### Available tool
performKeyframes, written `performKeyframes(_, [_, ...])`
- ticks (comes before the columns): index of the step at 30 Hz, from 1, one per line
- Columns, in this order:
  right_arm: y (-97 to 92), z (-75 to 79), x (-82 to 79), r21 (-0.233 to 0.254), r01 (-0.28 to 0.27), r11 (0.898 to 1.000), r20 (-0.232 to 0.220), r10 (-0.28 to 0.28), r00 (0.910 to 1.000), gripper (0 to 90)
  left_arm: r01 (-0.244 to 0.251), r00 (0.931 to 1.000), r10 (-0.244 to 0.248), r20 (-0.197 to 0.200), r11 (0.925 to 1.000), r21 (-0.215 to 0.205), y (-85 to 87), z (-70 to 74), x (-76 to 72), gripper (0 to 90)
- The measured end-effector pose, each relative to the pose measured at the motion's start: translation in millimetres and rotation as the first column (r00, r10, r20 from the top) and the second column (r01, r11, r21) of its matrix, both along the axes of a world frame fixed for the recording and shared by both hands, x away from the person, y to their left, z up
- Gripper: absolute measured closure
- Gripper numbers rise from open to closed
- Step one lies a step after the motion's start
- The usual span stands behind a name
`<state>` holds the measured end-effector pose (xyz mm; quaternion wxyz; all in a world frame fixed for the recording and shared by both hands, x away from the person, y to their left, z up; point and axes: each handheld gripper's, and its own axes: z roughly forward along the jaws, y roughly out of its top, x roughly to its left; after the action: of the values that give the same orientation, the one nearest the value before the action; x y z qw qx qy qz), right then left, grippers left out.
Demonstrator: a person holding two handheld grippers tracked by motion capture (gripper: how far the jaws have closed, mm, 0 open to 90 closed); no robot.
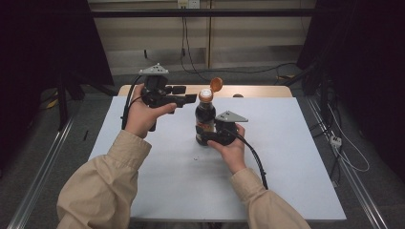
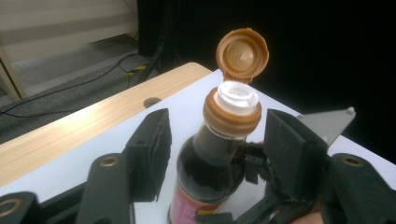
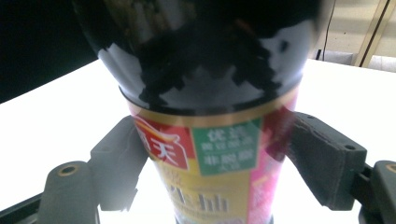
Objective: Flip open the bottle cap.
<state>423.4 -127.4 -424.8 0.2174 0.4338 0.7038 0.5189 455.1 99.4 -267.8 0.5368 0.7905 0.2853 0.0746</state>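
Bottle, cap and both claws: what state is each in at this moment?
Bottle: upright on the white table, dark liquid inside.
Flip cap: open, hinged back, spout exposed.
Left claw: open, jaws either side of the bottle neck, not touching.
Right claw: around the labelled body; contact unclear.

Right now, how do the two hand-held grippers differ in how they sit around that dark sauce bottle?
The left hand-held gripper is raised at the neck of the bottle, under the open flip cap; the right hand-held gripper sits low at the label. The left one's jaws leave clear gaps; the right one's hug the label, whether pressing I cannot tell. Both straddle the same upright bottle.
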Motion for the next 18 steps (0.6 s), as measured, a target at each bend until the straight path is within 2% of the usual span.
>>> performKeyframes(5, [-7.6,3.9,-5.9,0.008,-0.019,1.000,-0.011,0.019,0.9998,20.9,0.009,1.0000,-0.009,-0.002,0.9999,-0.004,6.3,-6.8,-4.8,34.8])
performKeyframes(8, [-11.0,5.9,-10.1,0.007,-0.034,0.999,0.003,0.034,0.9994,21.0,0.009,0.9999,-0.009,-0.006,0.9999,-0.006,10.7,-11.9,-8.2,32.2])
performKeyframes(12, [-15.7,7.4,-14.9,0.023,-0.060,0.998,-0.003,0.060,0.9982,21.1,0.012,0.9999,-0.012,-0.003,0.9999,-0.004,16.7,-19.7,-11.6,31.0])
performKeyframes(18, [-21.1,8.1,-21.3,-0.002,-0.097,0.995,-0.010,0.097,0.9953,20.9,0.024,0.9997,-0.024,-0.008,0.9997,0.001,22.8,-34.2,-19.5,28.2])
